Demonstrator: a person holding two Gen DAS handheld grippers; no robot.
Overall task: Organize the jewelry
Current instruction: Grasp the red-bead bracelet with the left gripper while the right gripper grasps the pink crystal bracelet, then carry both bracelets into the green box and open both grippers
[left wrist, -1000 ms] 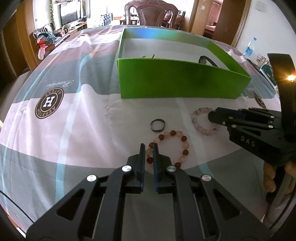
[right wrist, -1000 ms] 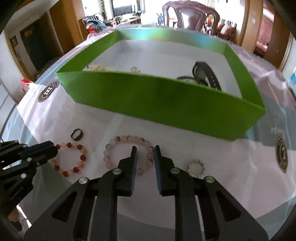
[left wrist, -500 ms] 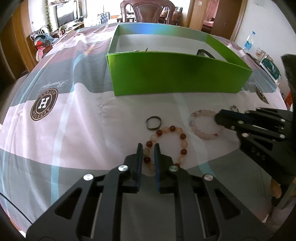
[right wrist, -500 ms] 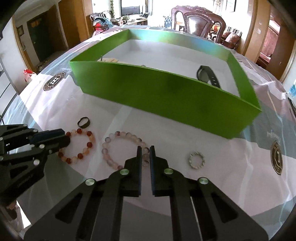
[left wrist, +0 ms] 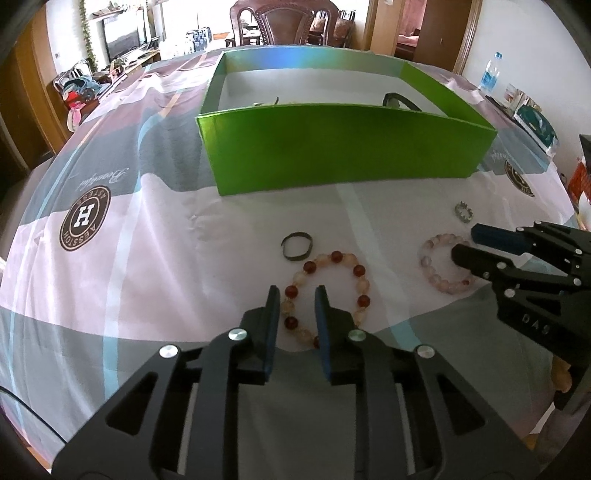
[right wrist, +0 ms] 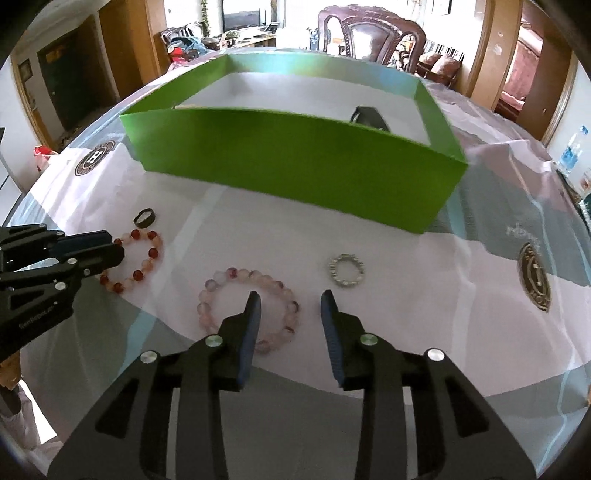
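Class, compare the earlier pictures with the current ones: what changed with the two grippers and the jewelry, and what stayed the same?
Both grippers opened. The left gripper, nearly shut before, now straddles the red-and-peach bead bracelet; the right gripper spread wider over the pink bead bracelet. Neither grips anything yet. The dark ring, silver ring and green box stayed where they were.

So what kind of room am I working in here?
Most likely a home dining or living room: a carved wooden chair behind the clothed table, a TV on a side cabinet, and open doorways to other rooms.
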